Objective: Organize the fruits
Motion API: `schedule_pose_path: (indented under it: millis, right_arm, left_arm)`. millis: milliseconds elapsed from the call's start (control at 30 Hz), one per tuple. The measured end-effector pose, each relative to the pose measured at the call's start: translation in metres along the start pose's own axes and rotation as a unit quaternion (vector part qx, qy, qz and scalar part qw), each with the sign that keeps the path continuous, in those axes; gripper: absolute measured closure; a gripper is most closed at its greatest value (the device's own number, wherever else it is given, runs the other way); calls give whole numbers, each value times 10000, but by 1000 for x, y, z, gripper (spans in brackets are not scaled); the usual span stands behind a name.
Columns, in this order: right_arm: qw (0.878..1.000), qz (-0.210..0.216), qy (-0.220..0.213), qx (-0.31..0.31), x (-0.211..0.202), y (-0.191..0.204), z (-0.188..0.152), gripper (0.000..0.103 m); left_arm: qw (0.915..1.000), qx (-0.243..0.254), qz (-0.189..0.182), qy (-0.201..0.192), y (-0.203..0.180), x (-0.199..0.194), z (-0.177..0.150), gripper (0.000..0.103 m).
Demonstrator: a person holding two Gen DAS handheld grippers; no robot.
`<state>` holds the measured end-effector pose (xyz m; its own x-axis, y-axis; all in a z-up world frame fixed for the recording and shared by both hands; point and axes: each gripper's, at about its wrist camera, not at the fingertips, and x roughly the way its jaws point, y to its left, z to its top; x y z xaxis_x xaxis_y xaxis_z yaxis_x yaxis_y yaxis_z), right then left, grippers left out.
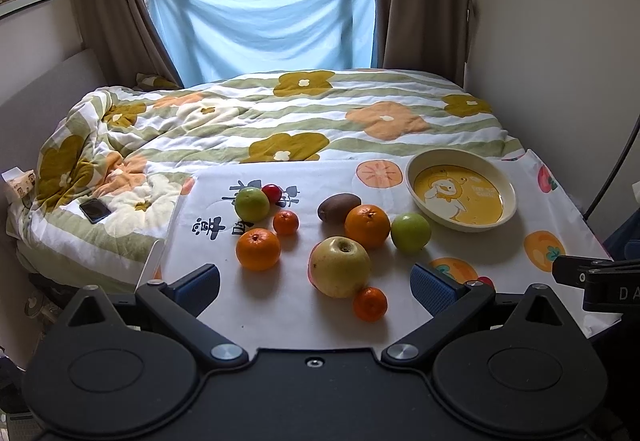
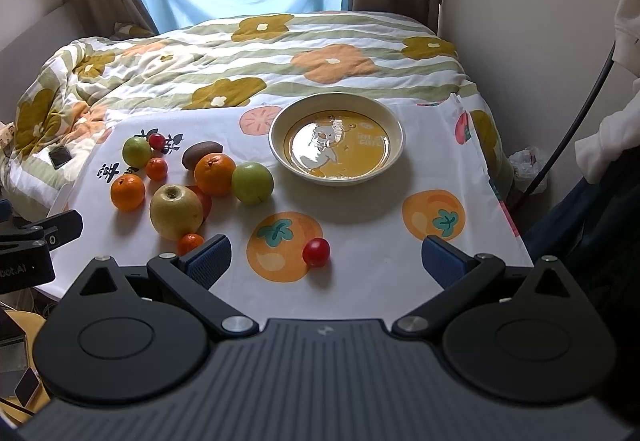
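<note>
Behind the big yellow apple (image 2: 176, 211) a red fruit (image 2: 204, 199) peeked out, too covered to identify, and in your right wrist view the nearest small mandarin (image 2: 190, 243) was partly cut off by a gripper finger. Your left gripper (image 1: 316, 283) was spread wide and held nothing, its blue pads either side of the apple and the mandarin without touching them. Your right gripper (image 2: 326, 261) was equally wide apart and empty, with a cherry tomato (image 2: 316, 252) lying loose on the cloth between its fingers. The fruits sat clustered on the left half of the surface (image 2: 360, 217), covered in a white cloth printed with persimmons: two oranges (image 1: 367, 226), two green apples (image 1: 410, 233), a kiwi (image 1: 339, 207), another small mandarin (image 1: 285, 222) and a second cherry tomato (image 1: 271, 192). A cream bowl (image 2: 394, 129) with a yellow duck design stood empty at the right rear, apart from the fruit. Beyond lay a bed (image 1: 280, 113) with a flowered quilt, a phone (image 1: 95, 210) on it, and a curtained window hung with blue fabric (image 1: 264, 17).
</note>
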<state>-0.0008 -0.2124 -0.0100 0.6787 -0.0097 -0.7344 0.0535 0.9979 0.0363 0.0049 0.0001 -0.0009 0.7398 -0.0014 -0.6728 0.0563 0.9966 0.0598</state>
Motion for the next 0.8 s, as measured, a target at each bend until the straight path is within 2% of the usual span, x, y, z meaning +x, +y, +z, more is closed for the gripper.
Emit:
schedule_pose_path:
  millis: [800]
  right_arm:
    - [10000,5,-22,-5,-3,1,0,0]
  left_arm:
    - [10000,-46,59,-35,2,-12,-4,0]
